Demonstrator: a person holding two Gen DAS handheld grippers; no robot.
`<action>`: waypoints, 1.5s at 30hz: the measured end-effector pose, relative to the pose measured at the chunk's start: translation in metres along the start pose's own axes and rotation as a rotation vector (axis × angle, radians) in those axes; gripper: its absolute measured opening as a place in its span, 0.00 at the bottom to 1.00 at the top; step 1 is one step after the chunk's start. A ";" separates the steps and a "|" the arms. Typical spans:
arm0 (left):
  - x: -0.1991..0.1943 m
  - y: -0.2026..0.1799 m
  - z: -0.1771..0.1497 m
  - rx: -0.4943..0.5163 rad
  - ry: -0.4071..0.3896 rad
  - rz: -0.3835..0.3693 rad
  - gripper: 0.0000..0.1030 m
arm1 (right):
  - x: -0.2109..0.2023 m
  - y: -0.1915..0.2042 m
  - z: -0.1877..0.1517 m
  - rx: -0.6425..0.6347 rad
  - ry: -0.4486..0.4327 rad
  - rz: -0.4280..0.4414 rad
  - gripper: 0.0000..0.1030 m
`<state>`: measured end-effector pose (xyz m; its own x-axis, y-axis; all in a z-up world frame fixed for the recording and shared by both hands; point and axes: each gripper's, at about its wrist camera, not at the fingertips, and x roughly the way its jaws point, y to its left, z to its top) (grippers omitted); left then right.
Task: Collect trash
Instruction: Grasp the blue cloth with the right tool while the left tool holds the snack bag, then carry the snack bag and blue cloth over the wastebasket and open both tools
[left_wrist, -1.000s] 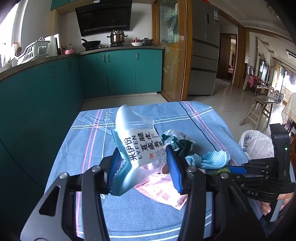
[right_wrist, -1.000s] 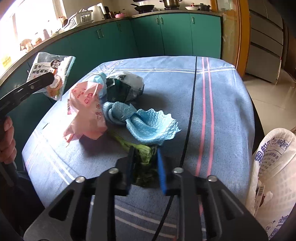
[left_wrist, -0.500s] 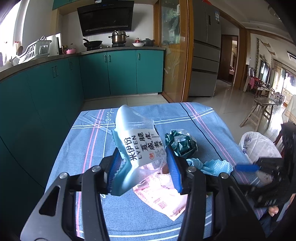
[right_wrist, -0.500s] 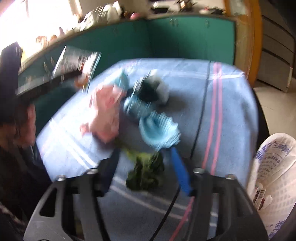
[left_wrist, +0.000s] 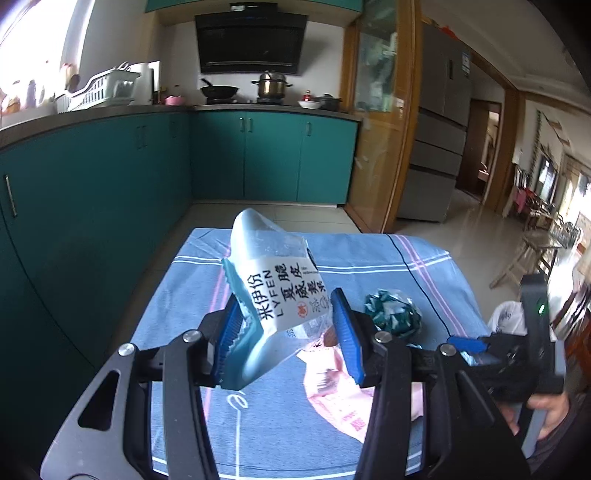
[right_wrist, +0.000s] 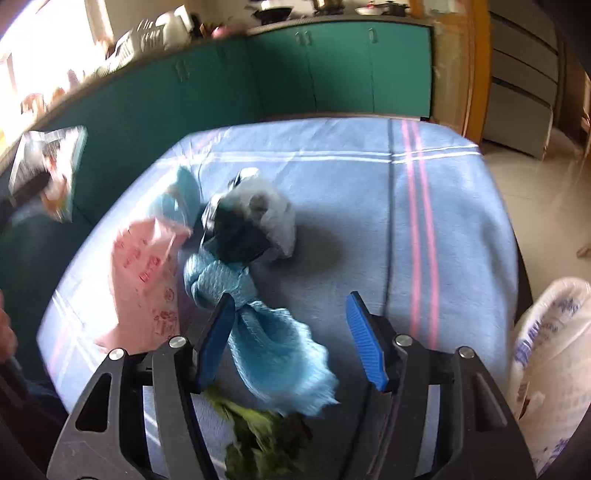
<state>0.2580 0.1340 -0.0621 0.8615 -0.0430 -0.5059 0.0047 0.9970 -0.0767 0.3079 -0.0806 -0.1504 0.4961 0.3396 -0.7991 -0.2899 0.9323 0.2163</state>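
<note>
At frame centre the left gripper (left_wrist: 286, 338) clamps a white-and-blue snack wrapper (left_wrist: 273, 295) raised off the blue tablecloth (left_wrist: 369, 254), likely for bagging, while the right gripper (right_wrist: 291, 341) hangs spread wide above the blue cloth (right_wrist: 273, 350), empty.

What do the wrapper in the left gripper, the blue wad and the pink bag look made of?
Wrapper: glossy printed plastic film, with a serrated edge.
Blue wad: likely soft woven cloth or mesh, matte, with a frilled edge.
Pink bag: thin printed plastic, probably, crumpled flat.
</note>
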 end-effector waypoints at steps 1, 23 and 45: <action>0.000 0.001 0.000 -0.003 0.002 0.003 0.48 | 0.004 0.005 0.000 -0.020 0.006 -0.006 0.60; 0.000 0.000 0.000 -0.003 0.017 0.007 0.48 | -0.067 -0.052 -0.035 0.010 -0.094 0.005 0.08; 0.006 -0.014 -0.005 0.041 0.049 -0.008 0.48 | -0.018 -0.028 -0.033 -0.076 -0.002 -0.091 0.46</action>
<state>0.2604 0.1198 -0.0687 0.8355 -0.0530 -0.5469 0.0330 0.9984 -0.0463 0.2804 -0.1171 -0.1609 0.5246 0.2540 -0.8126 -0.3048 0.9472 0.0993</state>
